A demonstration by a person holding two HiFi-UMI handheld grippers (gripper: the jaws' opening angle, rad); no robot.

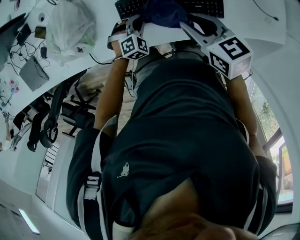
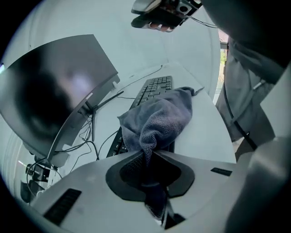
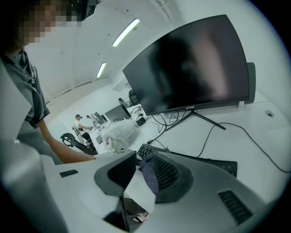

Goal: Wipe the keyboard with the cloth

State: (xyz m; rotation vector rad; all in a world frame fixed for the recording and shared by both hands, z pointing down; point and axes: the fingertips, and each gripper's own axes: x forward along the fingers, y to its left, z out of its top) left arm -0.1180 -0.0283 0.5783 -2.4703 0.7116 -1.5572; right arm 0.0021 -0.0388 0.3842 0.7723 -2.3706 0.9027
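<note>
A dark blue-grey cloth (image 2: 159, 118) lies bunched on the black keyboard (image 2: 157, 86), which sits on the white desk. My left gripper (image 2: 148, 154) is shut on a fold of the cloth at its near end. In the head view the cloth (image 1: 161, 11) shows at the top between both grippers, over the keyboard (image 1: 206, 7). My left gripper (image 1: 136, 23) is on its left, my right gripper (image 1: 194, 23) on its right. In the right gripper view the right gripper (image 3: 143, 166) stands open just above the desk, with the cloth (image 3: 149, 177) and keyboard (image 3: 218, 161) beyond its jaws.
A large dark monitor (image 3: 195, 73) on a stand sits behind the keyboard, with cables (image 3: 254, 141) trailing across the desk. A crumpled plastic bag (image 3: 120, 134) lies at the keyboard's far end. Office chairs (image 1: 47, 126) stand beside the desk, and the person's torso fills the head view.
</note>
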